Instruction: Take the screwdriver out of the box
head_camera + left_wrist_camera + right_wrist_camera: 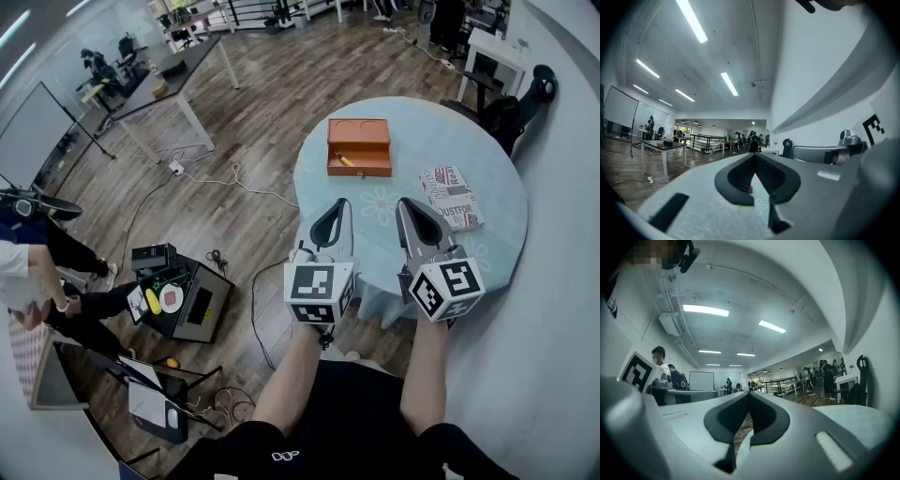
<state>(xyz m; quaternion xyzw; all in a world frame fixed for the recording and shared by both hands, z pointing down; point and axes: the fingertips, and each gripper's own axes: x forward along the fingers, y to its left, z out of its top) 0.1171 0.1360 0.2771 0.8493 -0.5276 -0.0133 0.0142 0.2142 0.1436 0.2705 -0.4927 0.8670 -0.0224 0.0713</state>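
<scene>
An orange box (359,147) lies open on the round table (487,159), which is covered in a pale blue cloth. A yellow-handled screwdriver (345,160) rests in the box's near half. Both grippers hover level over the table's near edge, well short of the box and pointing toward it. My left gripper (341,202) is shut and holds nothing; in the left gripper view its tips (754,154) meet. My right gripper (404,202) is shut and holds nothing too, with its tips (749,393) together in the right gripper view.
A printed booklet (451,197) lies on the table's right side, just beyond the right gripper. A black chair (506,108) stands behind the table. On the floor at left are a black equipment case (183,298), cables (225,178) and seated people (37,272).
</scene>
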